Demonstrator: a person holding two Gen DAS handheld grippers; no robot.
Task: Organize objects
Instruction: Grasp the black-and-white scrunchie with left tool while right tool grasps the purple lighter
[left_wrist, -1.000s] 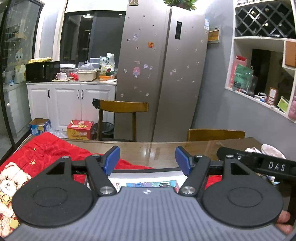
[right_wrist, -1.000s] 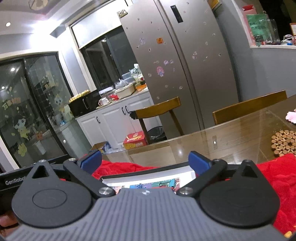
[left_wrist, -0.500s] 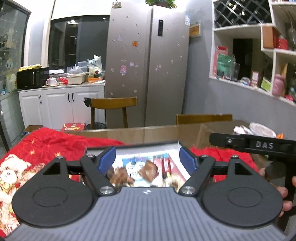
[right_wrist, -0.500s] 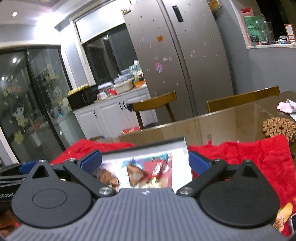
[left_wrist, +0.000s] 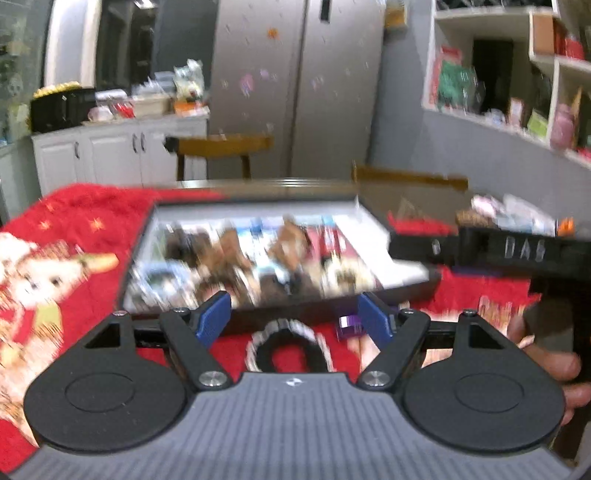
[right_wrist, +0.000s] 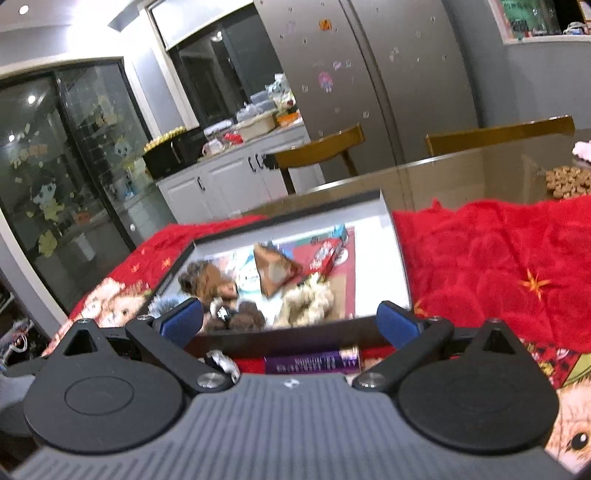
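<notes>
We held both tools spread and empty, left tool (left_wrist: 293, 319) and right tool (right_wrist: 289, 320), just before the shallow black-rimmed tray (right_wrist: 400, 258) of jumbled snacks on the red fleece blanket (right_wrist: 491, 258).

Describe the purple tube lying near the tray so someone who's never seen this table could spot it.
Find the red plush blanket covering the table, then the shallow dark-rimmed tray of snacks and fluffy items on it. Just outside the tray's near edge lies a purple tube on its side, gold-ended, the only purple thing there.
</notes>
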